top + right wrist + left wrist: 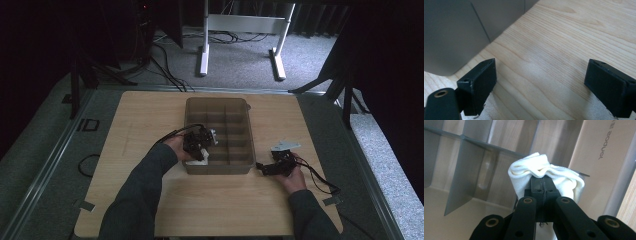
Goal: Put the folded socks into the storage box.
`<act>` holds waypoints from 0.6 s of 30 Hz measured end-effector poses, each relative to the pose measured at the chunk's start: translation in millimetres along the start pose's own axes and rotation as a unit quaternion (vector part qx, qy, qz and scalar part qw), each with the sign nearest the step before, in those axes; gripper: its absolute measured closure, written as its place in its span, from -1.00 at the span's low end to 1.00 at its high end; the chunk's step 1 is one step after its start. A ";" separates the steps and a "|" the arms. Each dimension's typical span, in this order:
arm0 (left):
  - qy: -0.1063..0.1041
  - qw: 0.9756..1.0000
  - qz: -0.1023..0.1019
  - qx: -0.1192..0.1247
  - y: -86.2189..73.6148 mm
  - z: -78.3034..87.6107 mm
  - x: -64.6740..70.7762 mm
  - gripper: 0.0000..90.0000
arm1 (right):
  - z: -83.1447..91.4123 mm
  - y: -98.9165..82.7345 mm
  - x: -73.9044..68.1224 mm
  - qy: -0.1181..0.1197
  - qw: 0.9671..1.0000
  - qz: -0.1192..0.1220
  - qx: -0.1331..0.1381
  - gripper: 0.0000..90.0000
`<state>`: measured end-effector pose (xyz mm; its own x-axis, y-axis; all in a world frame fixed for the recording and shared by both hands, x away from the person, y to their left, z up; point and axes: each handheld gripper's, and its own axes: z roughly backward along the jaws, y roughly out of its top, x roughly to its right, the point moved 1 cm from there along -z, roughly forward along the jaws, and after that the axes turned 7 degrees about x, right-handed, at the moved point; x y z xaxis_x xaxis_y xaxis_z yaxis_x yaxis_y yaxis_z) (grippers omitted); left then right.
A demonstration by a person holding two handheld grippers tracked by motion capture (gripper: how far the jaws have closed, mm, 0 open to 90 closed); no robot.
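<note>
Left claw [543, 185], clamped on bunched white cloth [541, 171], hangs over grey compartmented tray [218, 167]'s near-left cell; right claw [541, 85] gapes apart on desk [564, 37].

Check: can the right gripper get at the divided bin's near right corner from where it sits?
Probably yes. The right gripper rests on the table beside the grey divided bin, jaws open and empty, with bare wood between them. The left gripper, shut on a white cloth, is at the other side.

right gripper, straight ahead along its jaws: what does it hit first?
Probably the bare light wooden tabletop: the right gripper stands open, angled down at the wood. The grey plastic divided tray sits off to one side of that line, though depth is hard to judge.
</note>
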<state>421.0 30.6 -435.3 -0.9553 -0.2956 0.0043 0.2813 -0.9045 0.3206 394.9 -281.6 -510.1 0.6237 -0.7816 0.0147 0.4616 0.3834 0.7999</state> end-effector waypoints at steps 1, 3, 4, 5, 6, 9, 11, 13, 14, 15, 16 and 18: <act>-0.001 1.000 -0.002 -0.006 -0.1 -2.7 0.7 1.00 | 0.0 0.0 0.0 0.000 1.000 0.000 0.000 -0.77; -0.001 1.000 -0.003 -0.011 -0.2 -8.1 1.7 1.00 | 0.0 0.0 0.0 0.000 1.000 0.000 0.000 -0.77; -0.003 1.000 -0.003 -0.011 -0.2 -9.1 1.1 1.00 | 0.0 0.0 0.0 0.000 1.000 0.000 0.000 -0.77; -0.005 1.000 -0.001 -0.008 -0.3 -9.4 0.8 1.00 | 0.0 0.0 0.0 0.000 1.000 0.000 0.000 -0.77; -0.005 1.000 -0.001 -0.008 -0.3 -9.4 0.8 1.00 | 0.0 0.0 0.1 0.000 1.000 0.000 0.000 -0.77; -0.004 1.000 -0.001 -0.009 -0.1 -9.6 1.2 1.00 | 0.0 0.0 0.1 0.000 1.000 0.000 0.000 -0.77; -0.003 1.000 0.000 -0.011 0.0 -10.2 1.5 1.00 | 0.0 0.0 0.0 0.000 1.000 0.000 0.000 -0.77; -0.001 1.000 -0.002 -0.013 0.1 -11.8 1.9 1.00 | 0.0 0.0 0.0 0.000 1.000 0.000 0.000 -0.77; 0.000 1.000 -0.003 -0.016 0.3 -13.0 2.3 1.00 | 0.0 0.0 0.0 0.000 1.000 0.000 0.000 -0.77; 0.001 1.000 -0.003 -0.019 0.6 -14.5 2.6 1.00 | 0.0 0.0 0.0 0.000 1.000 0.000 0.000 -0.77; 0.002 1.000 -0.003 -0.020 0.9 -15.3 2.7 1.00 | -0.1 0.0 0.0 0.000 1.000 0.000 0.000 -0.77; 0.002 1.000 -0.002 -0.021 1.3 -15.6 2.9 1.00 | 0.0 0.0 0.1 0.000 1.000 0.000 0.000 -0.77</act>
<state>420.0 23.8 -449.6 -0.9560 -0.2933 -0.0003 0.2814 -0.9176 0.2807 395.0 -281.6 -510.1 0.6238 -0.7815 0.0153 0.4612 0.3838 0.8000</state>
